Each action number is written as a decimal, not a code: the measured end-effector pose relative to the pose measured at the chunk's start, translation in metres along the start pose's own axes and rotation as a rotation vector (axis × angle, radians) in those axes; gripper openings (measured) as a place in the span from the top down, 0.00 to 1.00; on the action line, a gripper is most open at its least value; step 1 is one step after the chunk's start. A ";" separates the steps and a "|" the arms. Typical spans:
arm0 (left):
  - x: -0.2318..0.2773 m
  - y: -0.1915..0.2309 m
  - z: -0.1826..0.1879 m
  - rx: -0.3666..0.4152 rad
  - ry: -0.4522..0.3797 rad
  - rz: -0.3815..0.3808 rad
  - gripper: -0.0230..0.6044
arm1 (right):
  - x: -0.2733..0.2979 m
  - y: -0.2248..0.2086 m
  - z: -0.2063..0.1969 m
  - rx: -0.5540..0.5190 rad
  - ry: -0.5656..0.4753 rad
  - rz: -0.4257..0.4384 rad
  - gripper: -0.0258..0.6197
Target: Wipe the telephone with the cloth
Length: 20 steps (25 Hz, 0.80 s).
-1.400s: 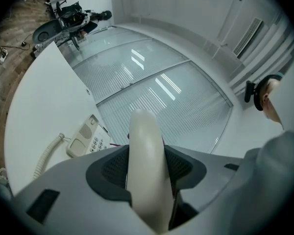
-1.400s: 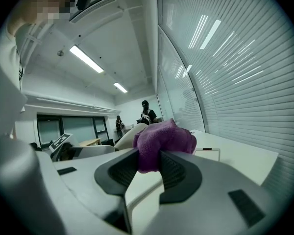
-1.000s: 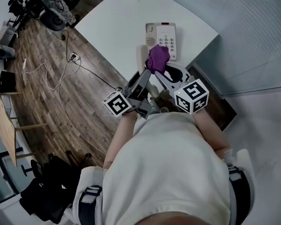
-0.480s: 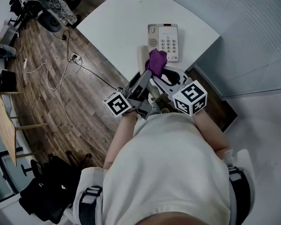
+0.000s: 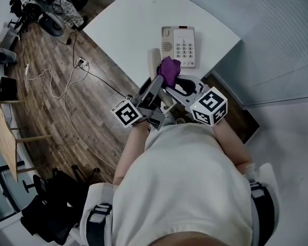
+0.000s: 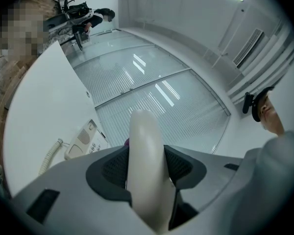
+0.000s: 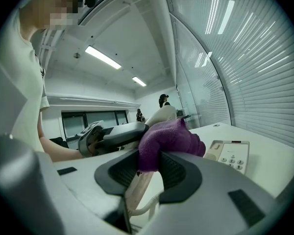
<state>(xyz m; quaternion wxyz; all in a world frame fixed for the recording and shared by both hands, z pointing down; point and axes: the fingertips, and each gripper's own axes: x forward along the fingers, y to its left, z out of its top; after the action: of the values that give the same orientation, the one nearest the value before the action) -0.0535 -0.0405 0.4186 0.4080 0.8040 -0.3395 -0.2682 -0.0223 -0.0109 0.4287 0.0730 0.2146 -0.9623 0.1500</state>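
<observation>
The cream handset [image 5: 154, 63] is lifted off the telephone base [image 5: 178, 46], which lies on the white table [image 5: 128, 24]. My left gripper [image 5: 155, 84] is shut on the handset [image 6: 146, 151], whose far end sticks out past the jaws. My right gripper [image 5: 173, 84] is shut on a bunched purple cloth [image 5: 169, 69], and the cloth rests against the handset's right side. In the right gripper view the cloth [image 7: 169, 140] bulges out between the pads, with the handset [image 7: 162, 115] just behind it and the keypad base [image 7: 230, 154] to the right. The coiled cord [image 6: 50, 155] trails from the base.
The table's curved edge [image 5: 110, 53] runs close under both grippers. A wooden floor with loose cables [image 5: 66, 86] lies to the left. A glass wall with blinds [image 6: 152, 102] stands behind the table. Dark bags and a chair base [image 5: 46, 204] sit at lower left.
My right gripper has drawn the purple cloth a short way along the handset toward me and turned slightly. The left gripper and the handset have stayed still.
</observation>
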 end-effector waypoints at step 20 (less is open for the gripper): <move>0.009 0.014 0.021 0.061 -0.043 0.046 0.60 | -0.011 -0.006 -0.020 -0.018 0.061 0.029 0.76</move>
<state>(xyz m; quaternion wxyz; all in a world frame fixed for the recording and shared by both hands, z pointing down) -0.0672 -0.0632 0.4180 0.3818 0.8022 -0.3746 -0.2654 -0.0084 -0.0057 0.4474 0.1022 0.1953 -0.9640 0.1488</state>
